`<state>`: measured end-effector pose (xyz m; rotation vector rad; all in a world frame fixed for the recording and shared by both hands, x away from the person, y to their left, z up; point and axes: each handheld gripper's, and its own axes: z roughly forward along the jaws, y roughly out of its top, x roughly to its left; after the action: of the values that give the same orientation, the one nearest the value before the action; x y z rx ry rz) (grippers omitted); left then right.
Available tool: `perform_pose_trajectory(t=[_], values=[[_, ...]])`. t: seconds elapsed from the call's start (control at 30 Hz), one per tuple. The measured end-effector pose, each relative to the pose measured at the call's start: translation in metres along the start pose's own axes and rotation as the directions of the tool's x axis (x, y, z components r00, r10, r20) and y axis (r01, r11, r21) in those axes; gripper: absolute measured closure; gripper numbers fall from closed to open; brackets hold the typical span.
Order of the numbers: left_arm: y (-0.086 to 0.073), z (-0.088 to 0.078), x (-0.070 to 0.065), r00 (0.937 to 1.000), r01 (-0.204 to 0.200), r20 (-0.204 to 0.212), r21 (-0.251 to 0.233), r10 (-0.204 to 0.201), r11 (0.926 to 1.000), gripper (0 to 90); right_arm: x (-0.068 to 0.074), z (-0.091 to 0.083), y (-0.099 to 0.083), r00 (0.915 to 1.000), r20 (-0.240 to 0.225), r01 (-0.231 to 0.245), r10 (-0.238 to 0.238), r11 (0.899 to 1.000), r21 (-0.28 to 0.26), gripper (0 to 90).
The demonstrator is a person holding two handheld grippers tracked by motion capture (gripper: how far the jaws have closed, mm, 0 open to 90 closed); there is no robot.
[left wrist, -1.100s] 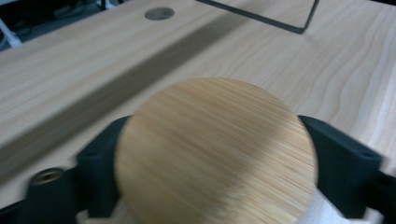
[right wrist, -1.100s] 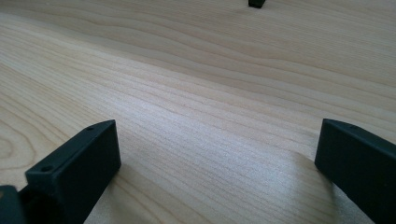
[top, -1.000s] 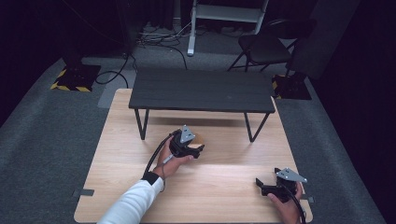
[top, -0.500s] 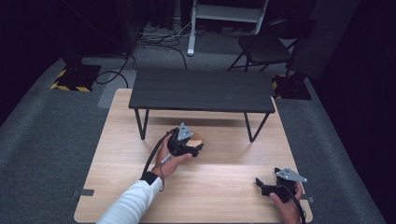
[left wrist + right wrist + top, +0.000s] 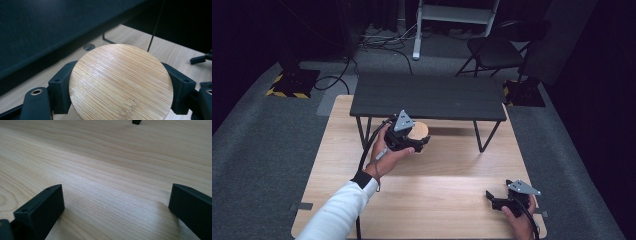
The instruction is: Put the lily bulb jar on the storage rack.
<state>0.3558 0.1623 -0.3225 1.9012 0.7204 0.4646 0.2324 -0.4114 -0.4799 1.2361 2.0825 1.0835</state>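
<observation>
The left gripper (image 5: 408,139) has its jaws pinching a round bamboo disc (image 5: 121,82) by its edges, one jaw on each side, the disc's face flat and level. It hangs just at the near edge of the dark shelf (image 5: 428,97), near the shelf's left legs. A second ago the gripper was a little nearer the person; it has since edged toward the shelf, so the disc looks bound for a spot under or at that shelf. The right gripper (image 5: 504,201) has not moved: well away from the shelf at the bench's (image 5: 447,200) near right corner, jaws spread wide over bare wood.
</observation>
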Motion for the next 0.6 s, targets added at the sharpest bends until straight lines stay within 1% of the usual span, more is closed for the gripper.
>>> perform_pose_trajectory(t=[0.03, 0.07, 0.1, 0.13, 0.17, 0.23, 0.37, 0.47, 0.53, 0.57, 0.6], values=[[0.000, 0.000, 0.000, 1.0000, 0.000, 0.000, 0.000, 0.000, 1.0000, 24.0, 0.000, 0.000, 0.000, 1.0000, 0.000, 0.000, 0.000, 1.000, 0.000, 0.0], [0.005, -0.001, 0.000, 1.0000, -0.003, 0.000, 0.000, 0.003, 1.0000, 24.0, 0.000, 0.000, 0.000, 1.0000, 0.000, 0.000, 0.000, 1.000, 0.000, 0.0], [0.010, -0.003, 0.001, 0.9999, -0.012, -0.001, 0.004, 0.012, 0.9999, 24.0, 0.000, 0.000, 0.000, 1.0000, 0.000, 0.000, 0.000, 1.000, 0.000, 0.0], [0.019, -0.005, 0.002, 0.9999, -0.017, 0.002, 0.002, 0.017, 0.9999, 23.9, 0.000, 0.000, 0.000, 1.0000, 0.000, 0.000, 0.000, 1.000, 0.000, 0.0], [0.019, -0.005, 0.002, 0.9999, -0.017, 0.002, 0.002, 0.017, 0.9999, 24.0, 0.000, 0.000, 0.000, 1.0000, 0.000, 0.000, 0.000, 1.000, 0.000, 0.0], [0.027, -0.006, 0.006, 0.9999, -0.002, 0.011, -0.003, 0.002, 1.0000, 24.0, 0.000, 0.000, 0.000, 1.0000, 0.000, 0.000, 0.000, 1.000, 0.000, 0.0], [0.042, -0.007, 0.011, 0.9998, 0.005, 0.018, -0.011, -0.005, 0.9999, 24.0, 0.000, 0.000, 0.000, 1.0000, 0.000, 0.000, 0.000, 1.000, 0.000, 0.0], [0.055, -0.007, 0.014, 0.9998, 0.002, 0.020, -0.009, -0.002, 1.0000, 24.0, 0.000, 0.000, 0.000, 1.0000, 0.000, -0.001, 0.001, 1.000, 0.000, 0.0], [0.064, -0.006, 0.017, 0.9996, 0.003, 0.030, -0.003, -0.003, 1.0000, 23.9, 0.000, 0.000, 0.000, 1.0000, 0.000, 0.001, -0.001, 1.000, -0.001, 0.0], [0.074, -0.005, 0.018, 0.9994, -0.008, 0.034, 0.008, 0.008, 0.9999, 23.9, 0.000, 0.000, 0.000, 1.0000, 0.001, 0.003, -0.003, 1.000, -0.002, 0.0], [0.074, -0.005, 0.018, 0.9994, -0.008, 0.034, 0.008, 0.008, 0.9999, 23.9, 0.000, 0.000, 0.000, 1.0000, 0.001, 0.003, -0.003, 1.000, -0.002, 0.0]])
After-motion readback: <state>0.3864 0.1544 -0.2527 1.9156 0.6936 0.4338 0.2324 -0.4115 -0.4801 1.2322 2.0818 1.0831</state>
